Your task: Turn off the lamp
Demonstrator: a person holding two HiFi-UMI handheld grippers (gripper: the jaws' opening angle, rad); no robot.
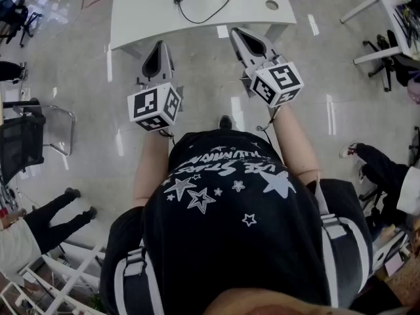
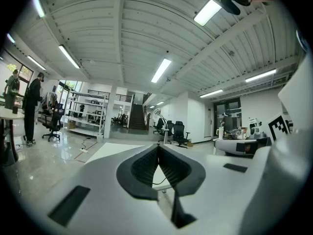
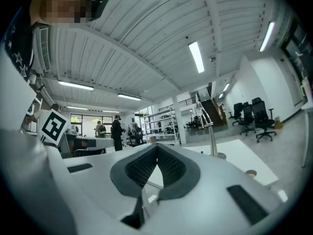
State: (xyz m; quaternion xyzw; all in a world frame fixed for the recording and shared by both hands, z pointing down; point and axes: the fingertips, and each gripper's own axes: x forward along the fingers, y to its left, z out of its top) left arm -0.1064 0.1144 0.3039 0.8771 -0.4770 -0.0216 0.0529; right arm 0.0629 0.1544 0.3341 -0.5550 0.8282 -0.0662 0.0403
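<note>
Here, left tongs (image 2: pixel 158 147) closed empty, right tongs (image 3: pixel 157 147) closed empty, 1 white table (image 1: pixel 144 12), 1 lamp (image 3: pixel 217 155).

- No word, brand or number reads with certainty in any view.
- The black shirt (image 1: pixel 230 209) carries white lettering in two curved lines above printed white stars. The lettering is foreshortened and turned away from the head view, so the words cannot be made out.
- The left cube (image 1: pixel 155 105), on the left gripper (image 1: pixel 158 46), bears black-and-white square markers: block patterns, not letters or digits.
- The right cube (image 1: pixel 277 82), on the right gripper (image 1: pixel 236 31), bears markers of the same kind with a different pattern.
- One such marker also shows at the right of the left gripper view, and another at the left of the right gripper view.
</note>
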